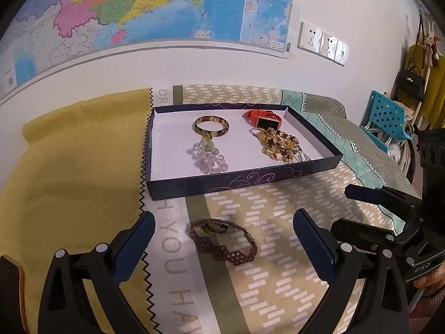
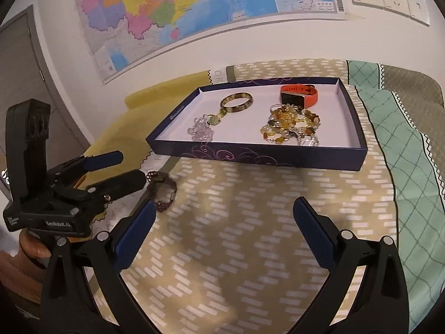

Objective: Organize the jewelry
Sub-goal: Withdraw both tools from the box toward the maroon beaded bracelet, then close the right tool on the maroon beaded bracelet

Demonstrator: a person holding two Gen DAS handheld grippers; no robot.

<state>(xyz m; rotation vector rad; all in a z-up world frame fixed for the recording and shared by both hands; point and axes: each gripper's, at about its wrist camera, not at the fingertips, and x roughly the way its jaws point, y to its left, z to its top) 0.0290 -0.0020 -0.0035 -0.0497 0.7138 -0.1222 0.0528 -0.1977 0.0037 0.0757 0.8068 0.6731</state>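
A dark red beaded bracelet [image 1: 222,240] lies on the patterned cloth, between and just ahead of my open left gripper [image 1: 222,236]. In the right wrist view the same bracelet [image 2: 162,190] sits at the left, beside the left gripper [image 2: 122,169]. Behind it stands a navy box lid [image 1: 250,179] holding a green-brown bangle [image 1: 212,126], a clear crystal bracelet [image 1: 210,157], an orange watch [image 1: 264,119] and an amber bead strand [image 1: 281,144]. My right gripper [image 2: 224,220] is open over bare cloth, nothing between its fingers.
A yellow cloth [image 1: 72,183] covers the left side and a teal quilted cloth [image 2: 403,150] the right. A wall map [image 1: 139,8] and sockets [image 1: 322,43] are behind. A blue plastic chair [image 1: 389,115] stands off the right edge.
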